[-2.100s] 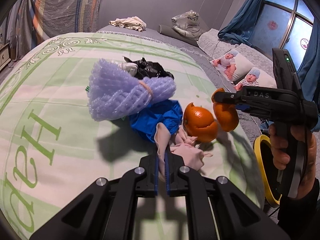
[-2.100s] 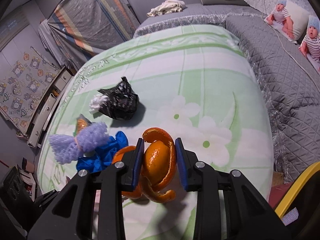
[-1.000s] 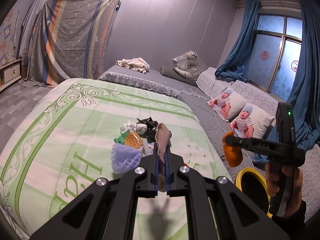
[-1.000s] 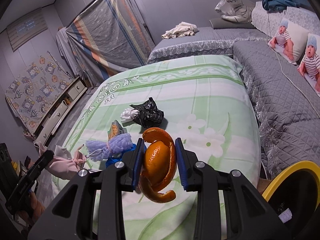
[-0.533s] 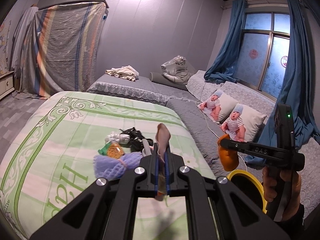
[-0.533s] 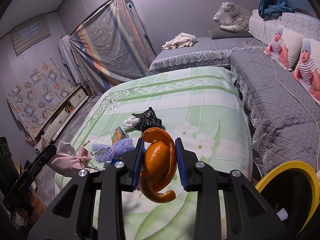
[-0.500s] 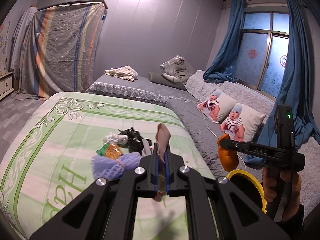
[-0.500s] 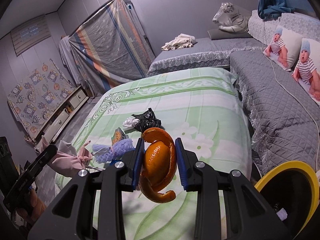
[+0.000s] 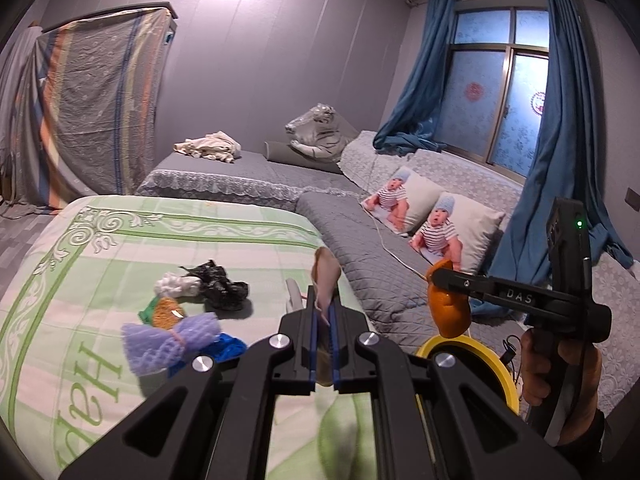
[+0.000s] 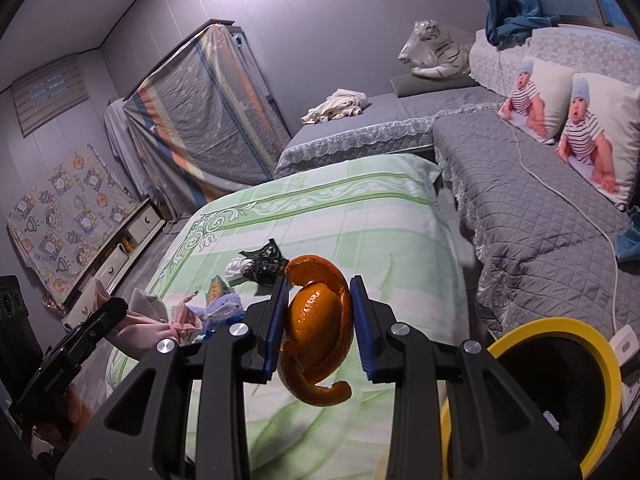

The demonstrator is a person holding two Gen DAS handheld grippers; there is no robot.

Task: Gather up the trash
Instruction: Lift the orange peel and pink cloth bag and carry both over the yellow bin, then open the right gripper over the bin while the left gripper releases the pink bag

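My left gripper (image 9: 324, 312) is shut on a pale pink cloth (image 9: 326, 276), whose knotted bulk shows in the right wrist view (image 10: 160, 320). An orange peel (image 10: 320, 320) is pinched in my shut right gripper (image 10: 320, 292); from the left wrist view that peel (image 9: 450, 312) hangs just above a yellow-rimmed bin (image 9: 480, 356). Both grippers are raised above the near edge of the green bedspread (image 9: 120, 240). Left lying on it are a purple foam net (image 9: 168, 344), a blue wrapper (image 9: 228, 350), a black bag (image 9: 220, 284), white paper (image 9: 176, 285) and an orange snack packet (image 9: 166, 312).
The yellow-rimmed bin (image 10: 572, 400) stands on the floor between the green bed and a grey quilted bed (image 10: 540, 220) with baby-print pillows (image 9: 440, 220). A white cable (image 10: 560, 196) trails across the grey quilt. A low cabinet (image 10: 120, 240) stands along the left wall.
Both grippers have pulled back from the trash pile and risen, swinging toward the bin, each keeping its load. The orange peel now hangs closer to the bin's rim.
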